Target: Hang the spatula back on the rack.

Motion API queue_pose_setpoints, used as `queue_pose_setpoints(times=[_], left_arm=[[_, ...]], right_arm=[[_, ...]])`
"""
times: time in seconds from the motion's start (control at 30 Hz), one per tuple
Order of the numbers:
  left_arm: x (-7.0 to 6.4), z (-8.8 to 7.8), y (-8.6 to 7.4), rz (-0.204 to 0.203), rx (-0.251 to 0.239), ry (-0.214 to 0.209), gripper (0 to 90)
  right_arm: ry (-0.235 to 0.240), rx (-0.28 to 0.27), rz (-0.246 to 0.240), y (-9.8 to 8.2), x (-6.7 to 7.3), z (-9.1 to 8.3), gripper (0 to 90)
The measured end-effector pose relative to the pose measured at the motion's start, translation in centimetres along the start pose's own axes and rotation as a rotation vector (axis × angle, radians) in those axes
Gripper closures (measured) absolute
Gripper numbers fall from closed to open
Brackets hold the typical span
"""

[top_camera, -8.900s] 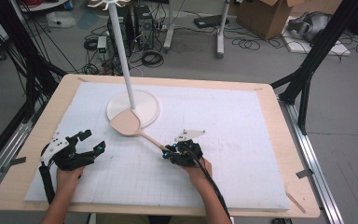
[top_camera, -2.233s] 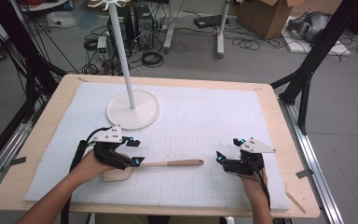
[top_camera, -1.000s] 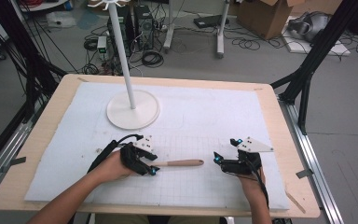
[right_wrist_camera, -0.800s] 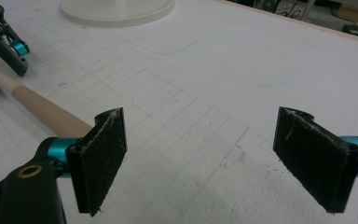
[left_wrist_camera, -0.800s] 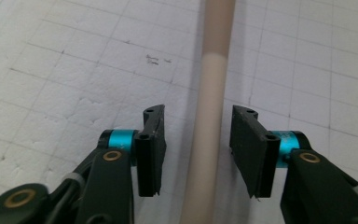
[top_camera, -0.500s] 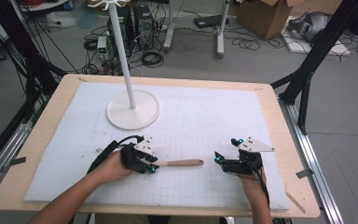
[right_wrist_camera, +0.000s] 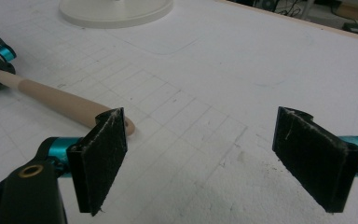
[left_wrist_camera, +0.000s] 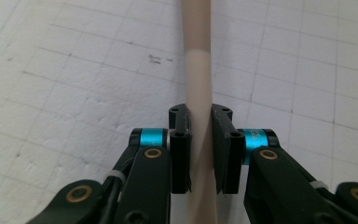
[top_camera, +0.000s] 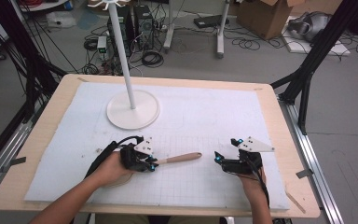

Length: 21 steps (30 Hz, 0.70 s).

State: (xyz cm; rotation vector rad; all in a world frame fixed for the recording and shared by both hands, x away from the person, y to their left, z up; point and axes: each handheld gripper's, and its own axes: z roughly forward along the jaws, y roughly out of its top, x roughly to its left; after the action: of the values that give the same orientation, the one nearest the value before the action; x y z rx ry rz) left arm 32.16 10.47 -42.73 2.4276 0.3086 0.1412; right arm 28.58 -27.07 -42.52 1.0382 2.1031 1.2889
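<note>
A pale wooden spoon lies on the white gridded mat near the front, its handle pointing right; its broad head is mostly hidden under the person's left hand. My left gripper is shut on the handle, one pad pressed to each side of it, as the left gripper view shows. My right gripper hovers just past the handle's free end, open and holding nothing. In the right gripper view its pads stand wide apart, with the handle tip to their left.
A white stand with a round base and a tall thin pole is at the mat's back left. The mat covers most of a wooden table. Cables and boxes lie on the floor beyond.
Earlier the right gripper was at the spoon's handle near the stand. Now the spoon lies at the front, the left gripper has slid right along it onto the handle, and the right gripper sits open to the right.
</note>
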Motion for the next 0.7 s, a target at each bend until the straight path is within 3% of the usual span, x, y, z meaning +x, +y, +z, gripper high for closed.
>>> queue_pose_setpoints(times=[0.3, 0.47, 0.7], left_arm=[[0.7, -1.9, -0.1, -0.096, -0.079, 0.054, 78.5], [0.8, -2.8, 0.0, -0.119, -0.138, 0.079, 78.4], [0.8, -3.5, 0.3, -0.147, -0.206, 0.113, 78.3]], right_arm=[[0.019, -0.012, 0.028, 0.0, 0.3, 0.2, 17.3], [0.008, -0.026, 0.03, 0.3, 0.8, 0.5, 17.1], [0.05, -0.047, 0.076, 1.4, 1.8, 1.6, 17.6]])
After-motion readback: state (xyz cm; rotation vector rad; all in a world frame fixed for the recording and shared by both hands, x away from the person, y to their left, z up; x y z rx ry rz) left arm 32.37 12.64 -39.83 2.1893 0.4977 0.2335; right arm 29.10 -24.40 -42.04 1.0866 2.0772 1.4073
